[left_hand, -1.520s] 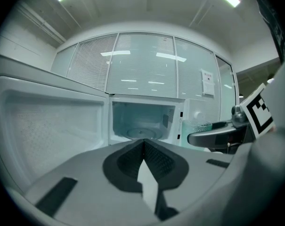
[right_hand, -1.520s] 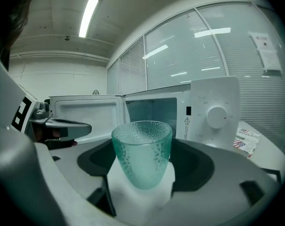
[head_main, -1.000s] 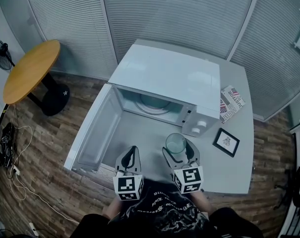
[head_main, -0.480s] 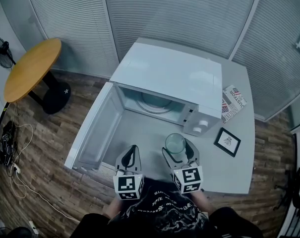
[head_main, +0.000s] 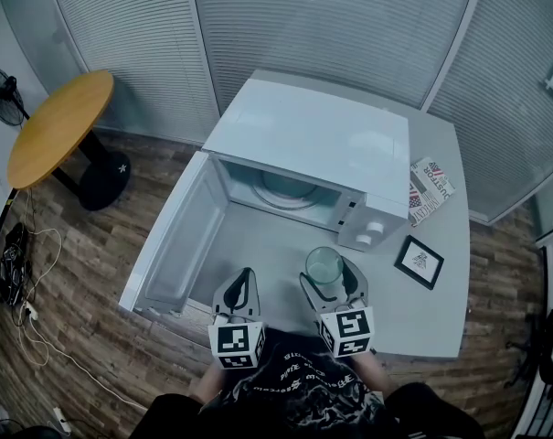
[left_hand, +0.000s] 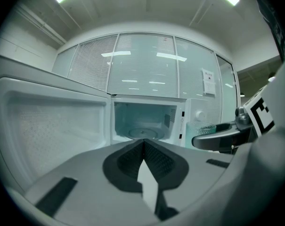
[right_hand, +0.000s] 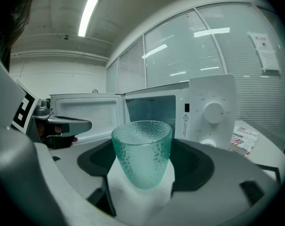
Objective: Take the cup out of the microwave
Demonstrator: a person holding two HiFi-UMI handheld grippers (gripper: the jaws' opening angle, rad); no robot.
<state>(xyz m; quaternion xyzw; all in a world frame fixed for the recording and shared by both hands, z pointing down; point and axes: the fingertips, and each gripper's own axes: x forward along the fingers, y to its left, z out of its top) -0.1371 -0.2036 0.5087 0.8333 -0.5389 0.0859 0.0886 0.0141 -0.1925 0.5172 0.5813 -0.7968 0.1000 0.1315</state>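
A clear green dimpled glass cup (right_hand: 142,157) stands upright between the jaws of my right gripper (head_main: 327,277), which is shut on it; from the head it shows as the cup (head_main: 324,265) in front of the microwave. The white microwave (head_main: 313,144) has its door (head_main: 171,240) swung open to the left, and its cavity (left_hand: 144,122) holds only the glass turntable. My left gripper (head_main: 239,291) is shut and empty, beside the right one, its tips meeting in the left gripper view (left_hand: 143,142). The cup (left_hand: 201,128) and right gripper appear at that view's right.
The microwave sits on a grey table (head_main: 441,300). A newspaper (head_main: 429,190) and a small black framed picture (head_main: 419,262) lie to the microwave's right. A round wooden side table (head_main: 57,126) and a fan (head_main: 0,97) stand to the far left on the wood floor.
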